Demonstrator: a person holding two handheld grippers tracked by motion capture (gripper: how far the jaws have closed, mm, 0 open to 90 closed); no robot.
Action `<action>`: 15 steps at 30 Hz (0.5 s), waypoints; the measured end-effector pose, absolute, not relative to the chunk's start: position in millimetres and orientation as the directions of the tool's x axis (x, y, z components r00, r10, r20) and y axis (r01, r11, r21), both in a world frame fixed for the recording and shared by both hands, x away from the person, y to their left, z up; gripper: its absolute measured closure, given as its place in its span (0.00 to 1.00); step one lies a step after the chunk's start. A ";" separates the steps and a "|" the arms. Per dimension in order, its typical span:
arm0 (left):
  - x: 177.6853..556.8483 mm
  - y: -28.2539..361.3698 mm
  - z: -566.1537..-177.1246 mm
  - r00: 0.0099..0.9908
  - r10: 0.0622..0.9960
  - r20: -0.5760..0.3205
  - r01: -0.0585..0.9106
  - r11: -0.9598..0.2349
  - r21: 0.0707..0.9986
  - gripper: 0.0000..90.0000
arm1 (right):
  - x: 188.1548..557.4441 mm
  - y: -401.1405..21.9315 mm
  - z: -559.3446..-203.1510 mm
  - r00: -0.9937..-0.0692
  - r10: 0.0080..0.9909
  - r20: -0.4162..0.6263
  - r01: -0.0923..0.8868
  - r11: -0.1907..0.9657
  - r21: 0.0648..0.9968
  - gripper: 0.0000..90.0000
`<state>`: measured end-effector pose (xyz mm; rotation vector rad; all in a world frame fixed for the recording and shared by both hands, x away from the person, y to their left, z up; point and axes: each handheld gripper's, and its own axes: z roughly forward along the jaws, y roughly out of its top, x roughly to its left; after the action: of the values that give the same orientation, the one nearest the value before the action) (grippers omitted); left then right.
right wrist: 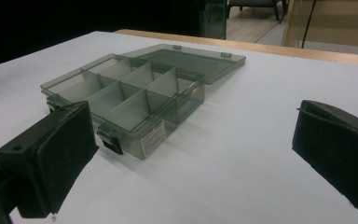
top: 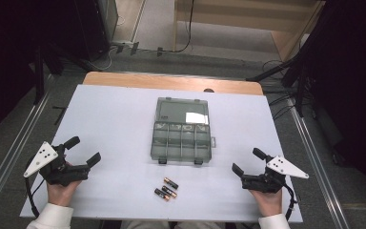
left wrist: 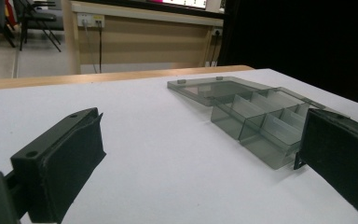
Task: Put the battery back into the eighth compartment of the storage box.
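The right gripper is holding its two black fingers wide apart above the white desk, facing a smoky divided box lying open, lid flat behind.

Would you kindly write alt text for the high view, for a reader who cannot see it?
An open, empty compartment box sits mid-table on a white sheet, three batteries loose in front of it. The left gripper and right gripper rest open at either side.
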<state>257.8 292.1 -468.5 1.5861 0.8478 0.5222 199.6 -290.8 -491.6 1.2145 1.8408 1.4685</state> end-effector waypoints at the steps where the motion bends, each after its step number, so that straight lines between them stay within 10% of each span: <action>1: 257.9 292.1 -468.5 0.633 0.764 -0.127 0.231 -0.030 0.972 0.00 | 199.7 -290.5 -491.5 -0.487 0.861 0.147 0.335 0.029 0.942 0.00; 15: 257.4 291.9 -468.4 0.631 0.767 -0.119 0.228 -0.036 0.973 0.00 | 202.1 -276.4 -486.4 -0.515 0.847 0.132 0.348 0.066 0.935 0.00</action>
<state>257.4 291.9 -468.4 1.5889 0.8472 0.5302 202.1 -276.4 -486.4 1.1856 1.8952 1.4523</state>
